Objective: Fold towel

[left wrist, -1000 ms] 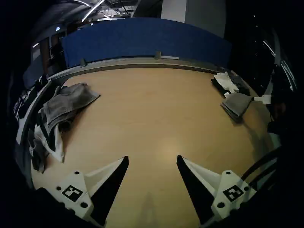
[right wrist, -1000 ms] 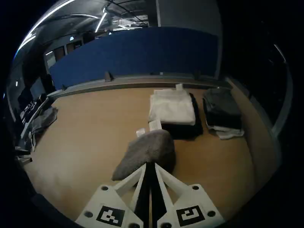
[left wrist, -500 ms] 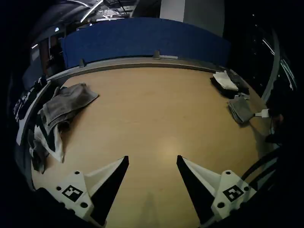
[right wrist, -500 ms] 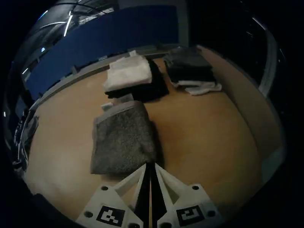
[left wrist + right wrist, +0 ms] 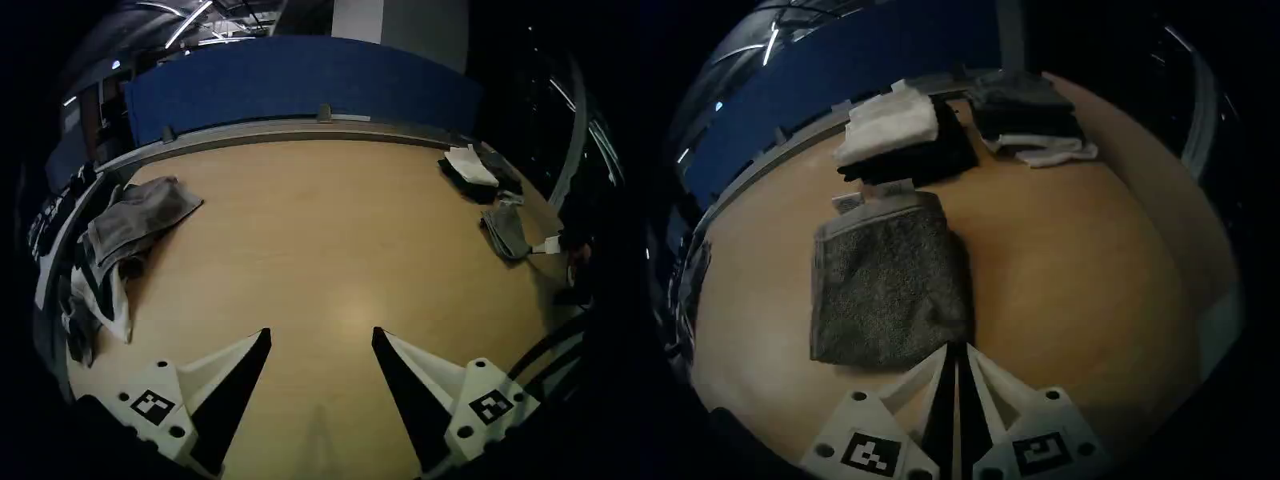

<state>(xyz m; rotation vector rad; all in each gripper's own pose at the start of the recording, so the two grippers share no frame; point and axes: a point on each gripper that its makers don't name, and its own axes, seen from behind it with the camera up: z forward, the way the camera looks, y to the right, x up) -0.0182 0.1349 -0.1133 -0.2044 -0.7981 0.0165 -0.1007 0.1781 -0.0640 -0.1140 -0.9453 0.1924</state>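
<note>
The right gripper [image 5: 957, 356] is closed, its fingers drawn together with barely a slit between them, and it appears to pinch the near corner of the folded grey towel [image 5: 884, 288]. The towel lies flat on the tabletop [image 5: 1072, 264] and stretches away from the fingertips as a neat rectangle. Beyond it, toward the far edge, stands a stack with a white towel [image 5: 886, 128] on top, and beside that a dark stack [image 5: 1028, 116]. In the left gripper view, the same grey towel [image 5: 502, 226] sits by the right edge of the tabletop, well apart from the left gripper [image 5: 320, 332]. That gripper is spread wide open above bare wood at the near edge. A heap of unfolded towels [image 5: 120, 240] lies along the left edge.
</note>
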